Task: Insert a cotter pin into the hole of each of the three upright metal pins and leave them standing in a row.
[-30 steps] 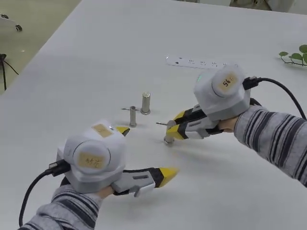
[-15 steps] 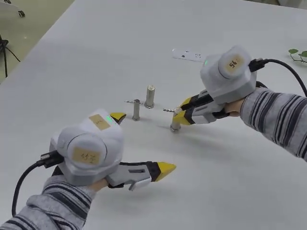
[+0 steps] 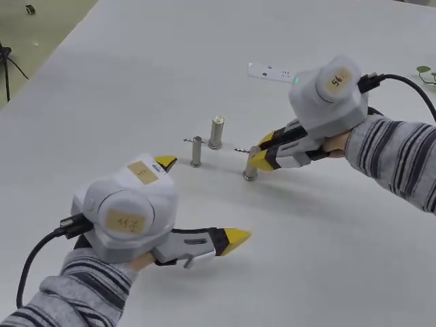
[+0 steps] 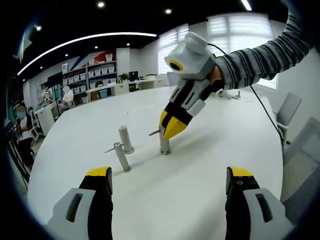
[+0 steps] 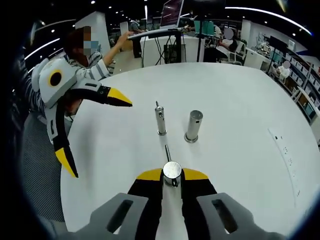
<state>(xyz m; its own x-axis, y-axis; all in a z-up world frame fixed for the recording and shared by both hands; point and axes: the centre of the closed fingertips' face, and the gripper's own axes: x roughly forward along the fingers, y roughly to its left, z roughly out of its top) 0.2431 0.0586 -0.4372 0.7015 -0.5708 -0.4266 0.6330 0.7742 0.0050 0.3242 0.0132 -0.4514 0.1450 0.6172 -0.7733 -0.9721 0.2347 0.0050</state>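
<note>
Three metal pins stand upright on the white table (image 3: 136,75). The back pin (image 3: 216,131) is bare. The left pin (image 3: 197,151) has a cotter pin through its top. At the right pin (image 3: 251,167), my right gripper (image 3: 259,154) is shut on a cotter pin (image 3: 241,150) whose tip sticks out past the pin's far side. The right gripper view has that pin's top (image 5: 172,171) between the yellow tips and the cotter tip (image 5: 167,151) beyond. My left gripper (image 3: 201,199) hovers open and holds nothing, nearer to me than the pins (image 4: 164,145).
A white power strip (image 3: 271,71) lies beyond the pins, and green leaves (image 3: 426,70) sit at the far right edge. The table's left edge (image 3: 48,61) drops to the floor. Cables trail from both grippers.
The head camera has shifted, so everything sits a little higher in the view. My right gripper stays shut at the right pin, and my left gripper stays open in place.
</note>
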